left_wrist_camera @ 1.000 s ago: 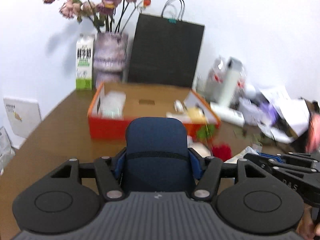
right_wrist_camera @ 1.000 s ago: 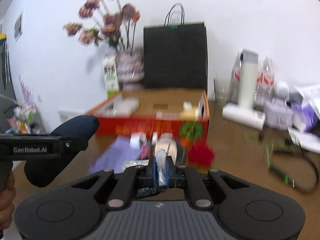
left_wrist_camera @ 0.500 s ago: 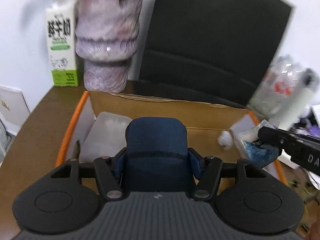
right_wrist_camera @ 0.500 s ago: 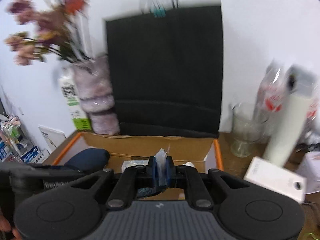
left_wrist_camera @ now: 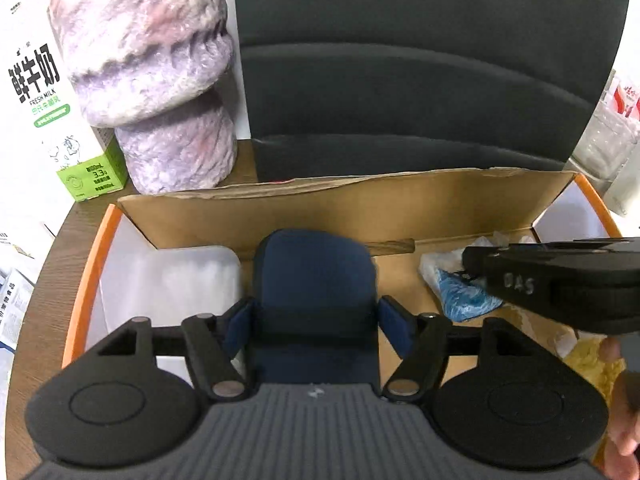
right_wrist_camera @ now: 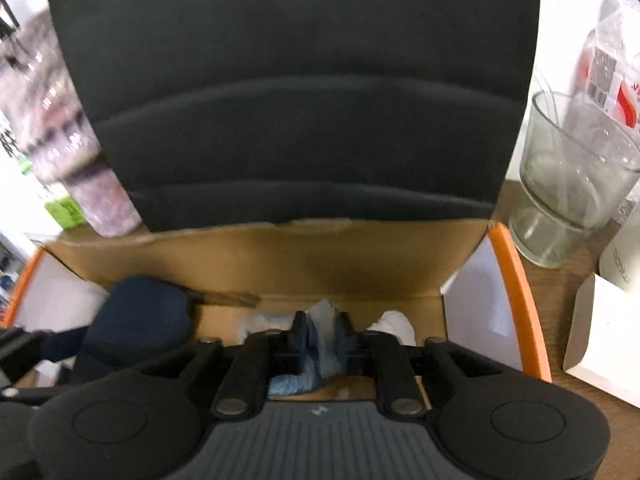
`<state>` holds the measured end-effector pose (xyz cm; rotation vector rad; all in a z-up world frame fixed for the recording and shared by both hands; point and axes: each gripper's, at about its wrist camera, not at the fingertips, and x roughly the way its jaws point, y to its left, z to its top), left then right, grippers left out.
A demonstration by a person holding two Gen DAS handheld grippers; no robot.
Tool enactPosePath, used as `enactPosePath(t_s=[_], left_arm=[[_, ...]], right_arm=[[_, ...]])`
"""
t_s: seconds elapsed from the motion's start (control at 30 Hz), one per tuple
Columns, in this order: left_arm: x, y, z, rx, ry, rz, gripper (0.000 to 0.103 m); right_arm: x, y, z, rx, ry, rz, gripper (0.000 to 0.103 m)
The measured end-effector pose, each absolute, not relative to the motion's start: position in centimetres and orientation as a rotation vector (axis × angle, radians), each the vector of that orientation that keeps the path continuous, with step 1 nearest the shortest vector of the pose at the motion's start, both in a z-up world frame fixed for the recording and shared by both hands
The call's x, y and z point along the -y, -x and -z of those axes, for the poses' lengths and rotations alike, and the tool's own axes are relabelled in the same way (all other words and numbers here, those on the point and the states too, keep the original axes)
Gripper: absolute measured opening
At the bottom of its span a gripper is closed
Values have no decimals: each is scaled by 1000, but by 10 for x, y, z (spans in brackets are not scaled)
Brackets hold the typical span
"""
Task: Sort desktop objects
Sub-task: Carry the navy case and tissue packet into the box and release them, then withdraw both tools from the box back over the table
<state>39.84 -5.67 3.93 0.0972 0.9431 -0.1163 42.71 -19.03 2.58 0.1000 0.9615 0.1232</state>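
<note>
My left gripper [left_wrist_camera: 316,312] is shut on a dark blue case [left_wrist_camera: 316,280] and holds it inside the open orange-rimmed cardboard box [left_wrist_camera: 320,204], near the middle. The case also shows in the right wrist view [right_wrist_camera: 136,320], at the left. My right gripper [right_wrist_camera: 320,340] is shut on a clear plastic packet with blue contents [right_wrist_camera: 322,332] and holds it over the right part of the box [right_wrist_camera: 516,292]. The packet also shows in the left wrist view [left_wrist_camera: 460,292], under the right gripper's fingers [left_wrist_camera: 520,276].
A clear plastic container [left_wrist_camera: 192,276] lies in the box's left part and yellow items [left_wrist_camera: 592,364] at the right. Behind the box stand a black paper bag [left_wrist_camera: 420,80], a purple vase [left_wrist_camera: 160,80] and a milk carton [left_wrist_camera: 44,92]. A glass [right_wrist_camera: 568,188] and a white carton [right_wrist_camera: 600,328] are right of the box.
Both grippers have moved forward and down from above the table into the box, each still holding its object. The bag and vase now fill the view.
</note>
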Motion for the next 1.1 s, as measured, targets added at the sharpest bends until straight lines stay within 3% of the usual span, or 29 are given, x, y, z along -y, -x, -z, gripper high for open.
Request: enactPosePath(t_s=[0.07, 0.1, 0.13, 0.33, 0.6, 1.1], left_arm=[[54, -396, -47, -915, -84, 123, 76], [52, -393, -54, -900, -72, 132, 80], [49, -389, -62, -882, -60, 140, 82], [29, -351, -115, -775, -16, 172, 91], [-12, -276, -133, -791, 143, 106, 93], [0, -52, -64, -716, 194, 103, 100]], right_arm=[[192, -426, -30, -958, -119, -125, 36], [195, -424, -34, -950, -138, -127, 52], [197, -420, -40, -934, -155, -125, 58], [206, -381, -84, -854, -172, -147, 60], [214, -294, -111, -813, -62, -153, 70], [205, -51, -58, -614, 73, -185, 81]])
